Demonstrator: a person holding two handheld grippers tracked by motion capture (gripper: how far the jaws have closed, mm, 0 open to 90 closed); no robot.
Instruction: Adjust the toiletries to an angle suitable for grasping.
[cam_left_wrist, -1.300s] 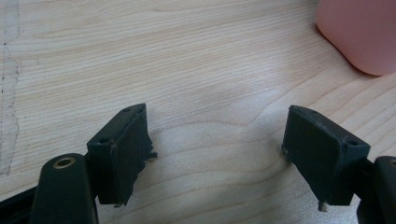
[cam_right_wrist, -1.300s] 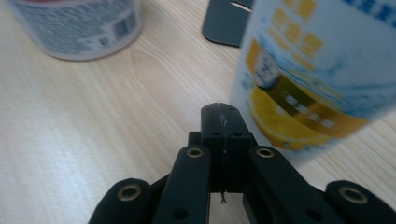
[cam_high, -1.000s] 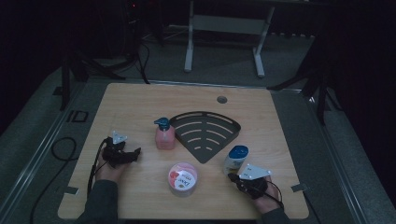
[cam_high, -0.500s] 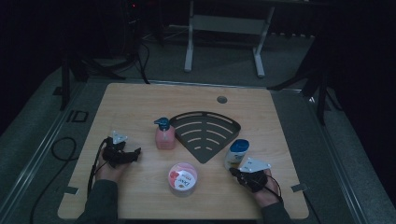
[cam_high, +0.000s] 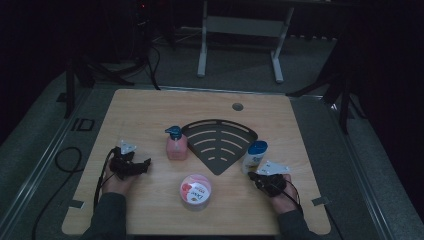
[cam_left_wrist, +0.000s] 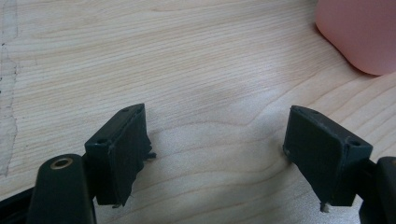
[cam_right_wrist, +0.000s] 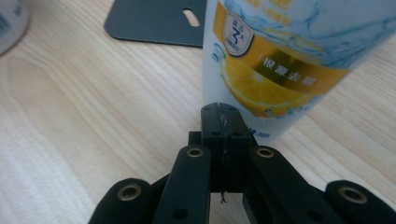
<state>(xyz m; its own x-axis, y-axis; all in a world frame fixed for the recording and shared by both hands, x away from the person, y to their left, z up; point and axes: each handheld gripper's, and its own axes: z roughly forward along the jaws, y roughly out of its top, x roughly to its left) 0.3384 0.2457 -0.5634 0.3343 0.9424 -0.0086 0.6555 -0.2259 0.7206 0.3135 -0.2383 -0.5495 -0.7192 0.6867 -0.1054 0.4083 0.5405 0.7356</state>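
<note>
A pale wooden table (cam_high: 150, 115) with a round cable hole (cam_high: 238, 106) near its far edge carries a dark fan-shaped slotted rack (cam_high: 220, 142) at its middle. A pink pump bottle (cam_high: 176, 144) stands just left of the rack, a blue-capped tube (cam_high: 255, 156) stands upright at its right edge, and a round pink-lidded tub (cam_high: 195, 190) sits nearer the front.

White bottle (cam_right_wrist: 285, 56) label reads "3" and "根源去屑"

The table (cam_left_wrist: 196, 70) is pale wood with fine grain and a matt finish. On it the bottle (cam_right_wrist: 285, 56) looks like glossy white plastic with a printed lemon label. Behind the bottle lies a flat dark rack (cam_right_wrist: 154, 21), matt and smooth. The soap dispenser (cam_left_wrist: 359, 32) is smooth pink plastic.
</note>
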